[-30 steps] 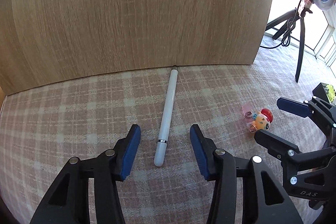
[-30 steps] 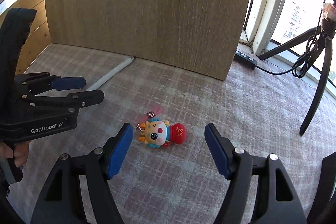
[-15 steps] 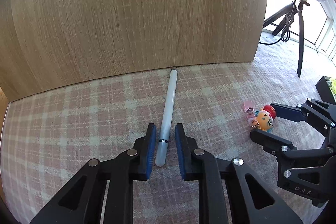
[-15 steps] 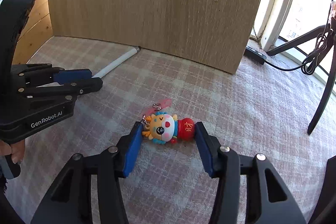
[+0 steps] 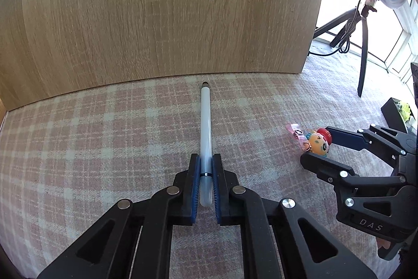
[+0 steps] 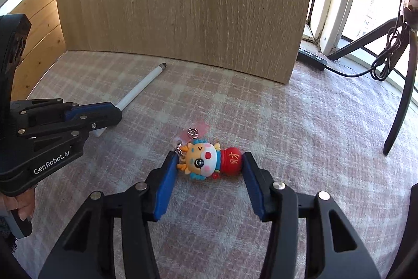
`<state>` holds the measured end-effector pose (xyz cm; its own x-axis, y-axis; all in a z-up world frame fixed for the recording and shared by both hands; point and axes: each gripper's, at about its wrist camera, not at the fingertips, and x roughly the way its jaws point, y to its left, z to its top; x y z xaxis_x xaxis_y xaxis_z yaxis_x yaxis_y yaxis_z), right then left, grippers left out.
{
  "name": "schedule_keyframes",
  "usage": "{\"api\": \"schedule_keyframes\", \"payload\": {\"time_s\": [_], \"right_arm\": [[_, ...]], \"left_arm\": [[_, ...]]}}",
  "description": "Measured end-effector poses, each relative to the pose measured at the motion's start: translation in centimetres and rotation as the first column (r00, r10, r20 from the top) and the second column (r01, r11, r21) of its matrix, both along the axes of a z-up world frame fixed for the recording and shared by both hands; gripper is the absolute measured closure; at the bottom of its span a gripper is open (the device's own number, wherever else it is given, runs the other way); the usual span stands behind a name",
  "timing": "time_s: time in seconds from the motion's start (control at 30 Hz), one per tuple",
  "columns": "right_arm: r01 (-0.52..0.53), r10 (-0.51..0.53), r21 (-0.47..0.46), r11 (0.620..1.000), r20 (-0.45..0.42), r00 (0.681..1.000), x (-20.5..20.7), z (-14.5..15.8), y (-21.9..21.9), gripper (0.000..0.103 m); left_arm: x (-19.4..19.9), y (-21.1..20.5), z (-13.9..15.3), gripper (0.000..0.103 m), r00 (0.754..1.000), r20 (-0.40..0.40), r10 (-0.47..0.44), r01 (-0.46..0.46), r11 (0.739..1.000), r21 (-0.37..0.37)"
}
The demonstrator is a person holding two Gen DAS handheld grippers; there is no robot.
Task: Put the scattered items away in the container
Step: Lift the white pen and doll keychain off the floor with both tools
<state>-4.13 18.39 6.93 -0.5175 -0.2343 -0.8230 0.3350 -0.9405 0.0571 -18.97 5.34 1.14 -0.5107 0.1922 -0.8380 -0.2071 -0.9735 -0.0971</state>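
A white stylus pen [image 5: 205, 122] lies on the pink plaid cloth, its dark tip pointing at the wooden board. My left gripper [image 5: 205, 161] is shut on the pen's near end; it also shows in the right wrist view [image 6: 115, 113], with the pen [image 6: 142, 85] sticking out. A small cartoon keychain doll [image 6: 209, 161] with a red cap and a pink tag lies on the cloth. My right gripper [image 6: 209, 165] is closed onto it, both blue pads touching its two ends. The doll [image 5: 320, 140] also shows in the left wrist view between the right gripper's fingers [image 5: 321, 164].
An upright wooden board [image 5: 156, 12] stands close behind the pen. A black tripod [image 6: 399, 85] with a cable stands at the right by the window. A black box [image 5: 397, 114] with something green-yellow sits at the far right. A black power strip [image 6: 312, 56] lies behind the board.
Both grippers closed from wide open: the left onto the pen's near end, the right onto the doll. The pen has shifted slightly back from the board.
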Motion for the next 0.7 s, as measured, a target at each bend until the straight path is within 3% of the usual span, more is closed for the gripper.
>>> {"api": "schedule_keyframes", "payload": {"time_s": [0.53,0.7], "right_arm": [[0.037,-0.039,-0.054,0.998,-0.033,0.999,2.9,2.4,3.1,0.055],[0.05,-0.055,-0.081,0.995,-0.063,0.996,4.1,3.9,3.8,0.056]], "left_arm": [[5.6,-1.2,2.1,0.095,0.999,0.013,0.041,-0.042,0.997,0.059],[6.9,-0.9,4.8,0.095,0.998,-0.033,0.046,-0.043,0.996,0.078]]}}
